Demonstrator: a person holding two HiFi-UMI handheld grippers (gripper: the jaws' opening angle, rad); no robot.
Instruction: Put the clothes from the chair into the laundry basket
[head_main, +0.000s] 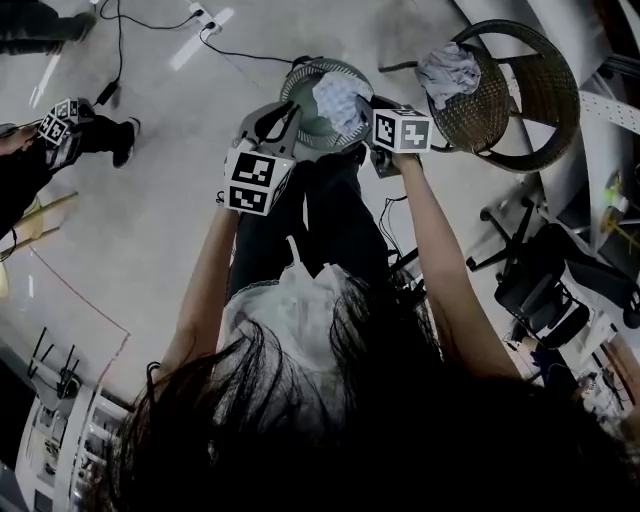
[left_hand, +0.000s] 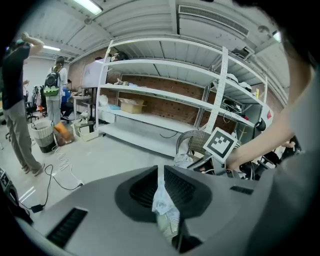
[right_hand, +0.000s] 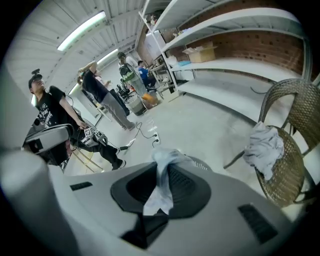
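currently left gripper (left_hand: 161, 175) and right gripper (right_hand: 159, 176) both pinch one pale blue garment (head_main: 340, 100) just above the laundry basket (head_main: 352, 68); a grey garment (head_main: 450, 70) lies on the chair (head_main: 545, 95) beside the basket. letting go unevenly could leave cloth draped over the basket's rim.

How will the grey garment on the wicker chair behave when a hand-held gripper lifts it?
The grey garment lies crumpled and sags over the seat of the wicker chair, so it is probably floppy and will hang down. It looks thin, so likely light. A trailing fold might catch on the weave.
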